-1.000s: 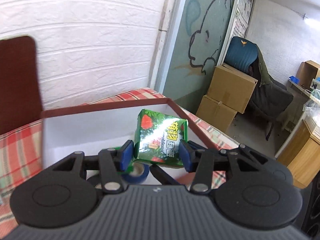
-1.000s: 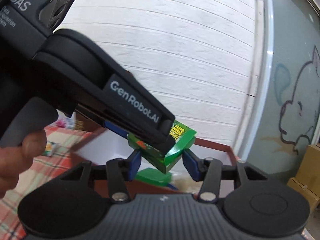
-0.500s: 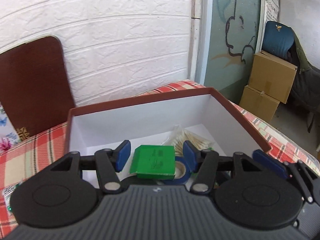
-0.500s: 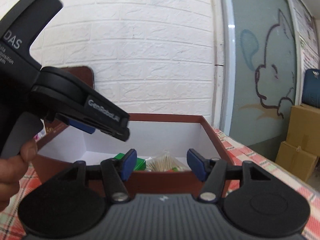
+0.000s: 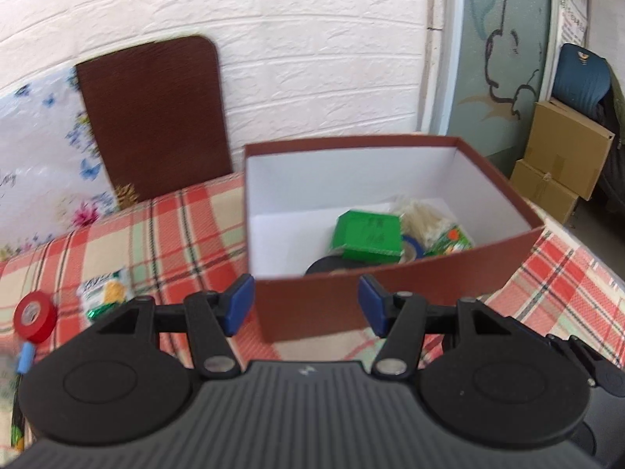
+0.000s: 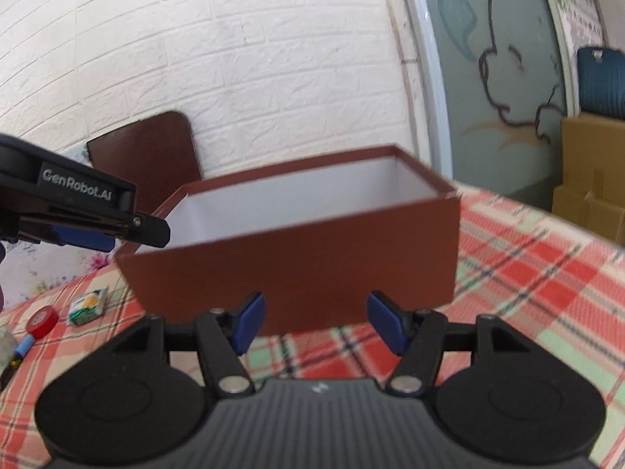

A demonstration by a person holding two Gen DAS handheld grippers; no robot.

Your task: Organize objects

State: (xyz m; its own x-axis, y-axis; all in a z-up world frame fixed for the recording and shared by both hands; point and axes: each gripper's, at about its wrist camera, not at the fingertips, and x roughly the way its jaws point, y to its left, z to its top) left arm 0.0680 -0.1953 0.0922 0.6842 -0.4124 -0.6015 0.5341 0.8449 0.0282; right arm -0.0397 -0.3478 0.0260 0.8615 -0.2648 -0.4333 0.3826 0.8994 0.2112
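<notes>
The left gripper (image 5: pixel 306 305) hung wide open with nothing between its blue pads, just short of the near wall of the open brown cardboard box with a white interior (image 5: pixel 390 297). The right gripper (image 6: pixel 314 322) was equally spread and empty, facing the box's (image 6: pixel 297 265) long brown side.

The box sat on the red-and-green plaid tablecloth (image 5: pixel 187 230), its long axis running left to right across the left wrist view. Its back edge stood near the white brick wall (image 5: pixel 297 47). Cloth lay bare to the box's left and right.

Inside, toward the right end, a green rectangular packet (image 5: pixel 367 238) lay flat, partly over a blue tape roll (image 5: pixel 414 248) and a black tape roll (image 5: pixel 328 265), beside a clear bag of pale sticks (image 5: pixel 422 219) and a green printed snack pouch (image 5: pixel 453 240).

Out on the cloth, well left of the box, lay a red tape roll (image 5: pixel 35 318) and a small white-and-green sachet (image 5: pixel 105 293).
</notes>
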